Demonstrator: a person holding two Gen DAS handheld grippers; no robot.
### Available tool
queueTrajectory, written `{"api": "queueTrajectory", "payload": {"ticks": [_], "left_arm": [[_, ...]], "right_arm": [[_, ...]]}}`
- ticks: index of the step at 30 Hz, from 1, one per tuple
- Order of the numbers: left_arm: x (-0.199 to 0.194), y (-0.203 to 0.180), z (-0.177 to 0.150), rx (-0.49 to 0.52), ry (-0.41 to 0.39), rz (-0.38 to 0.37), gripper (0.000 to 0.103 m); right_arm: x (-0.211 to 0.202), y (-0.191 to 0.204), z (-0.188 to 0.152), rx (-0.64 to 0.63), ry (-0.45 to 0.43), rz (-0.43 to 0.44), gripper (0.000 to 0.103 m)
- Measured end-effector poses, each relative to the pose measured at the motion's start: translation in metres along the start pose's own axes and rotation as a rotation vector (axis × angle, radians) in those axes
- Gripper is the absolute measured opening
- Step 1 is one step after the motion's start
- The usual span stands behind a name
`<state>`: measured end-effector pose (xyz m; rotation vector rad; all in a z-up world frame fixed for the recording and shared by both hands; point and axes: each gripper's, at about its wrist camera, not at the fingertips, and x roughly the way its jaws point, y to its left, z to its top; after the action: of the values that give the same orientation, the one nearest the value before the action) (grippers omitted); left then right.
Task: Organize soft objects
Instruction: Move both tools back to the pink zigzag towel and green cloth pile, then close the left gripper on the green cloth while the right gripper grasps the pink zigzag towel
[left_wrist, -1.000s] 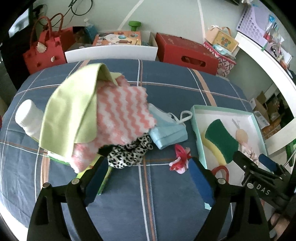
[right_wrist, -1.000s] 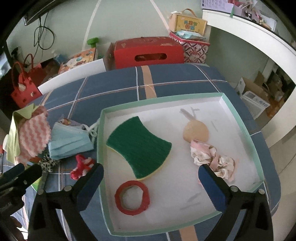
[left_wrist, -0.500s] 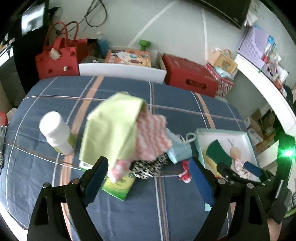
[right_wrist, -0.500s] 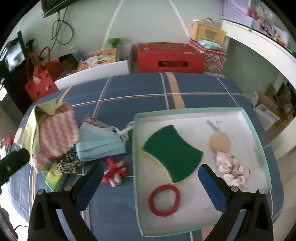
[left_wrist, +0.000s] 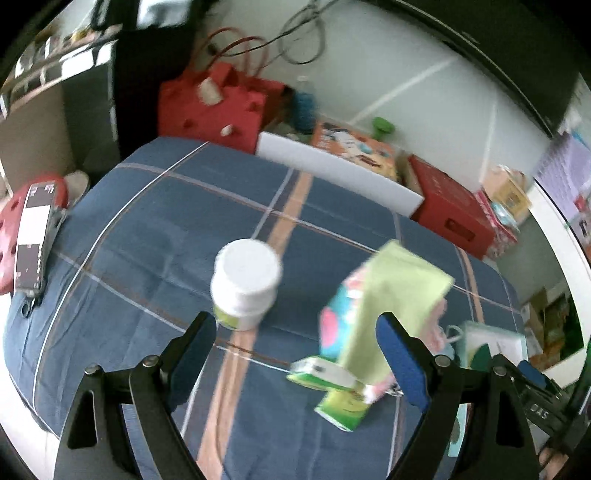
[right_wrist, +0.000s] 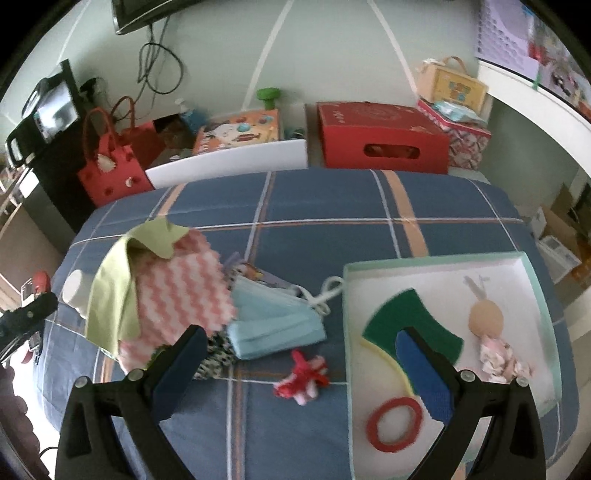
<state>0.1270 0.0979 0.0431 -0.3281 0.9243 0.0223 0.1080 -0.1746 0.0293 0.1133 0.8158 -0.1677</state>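
Left gripper swinging away from cloth pile toward white bottle, jaws spread, carrying nothing. Right gripper widening view, released (hovering above red-pink scrunchie). Tray holding sponge; pile, mask waiting outside.

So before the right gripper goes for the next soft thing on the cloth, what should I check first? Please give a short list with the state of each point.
1. Right gripper open and empty: ok, jaws spread wide, nothing between them.
2. Left gripper empty: ok, open, holding nothing.
3. Red-and-pink scrunchie free to grasp: ok, it lies alone on the blue tablecloth, apart from the blue face mask.
4. Free space in the tray: ok, bare white floor remains between the green sponge, red ring and pink scrunchie.
5. Mask strap clear of the tray rim: cannot tell, the loop ends right at it.
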Motion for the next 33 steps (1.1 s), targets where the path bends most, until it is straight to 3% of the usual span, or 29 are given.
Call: {"api": "queueTrajectory", "payload": {"ticks": [5,16,25,28,33], "left_arm": [[0.005,0.006,0.001,-0.009,-0.008,0.013,0.089],[0.027,-0.039,0.012,0.164,0.036,-0.052,0.089],[0.04,-0.05,0.016,0.155,0.05,-0.037,0.089],[0.046,-0.06,0.01,0.181,0.08,-0.05,0.076],[0.053,-0.061,0.001,0.169,0.127,-0.068,0.038]], "right_arm": [[0.007,0.024,0.012,-0.049,0.003,0.026,0.103],[0.026,0.054,0.038,-0.115,0.032,0.047,0.103],[0.041,0.049,0.033,-0.067,0.055,0.099,0.103],[0.04,0.04,0.032,-0.041,0.05,0.109,0.103],[0.041,0.028,0.029,0.001,0.063,0.107,0.103]]}}
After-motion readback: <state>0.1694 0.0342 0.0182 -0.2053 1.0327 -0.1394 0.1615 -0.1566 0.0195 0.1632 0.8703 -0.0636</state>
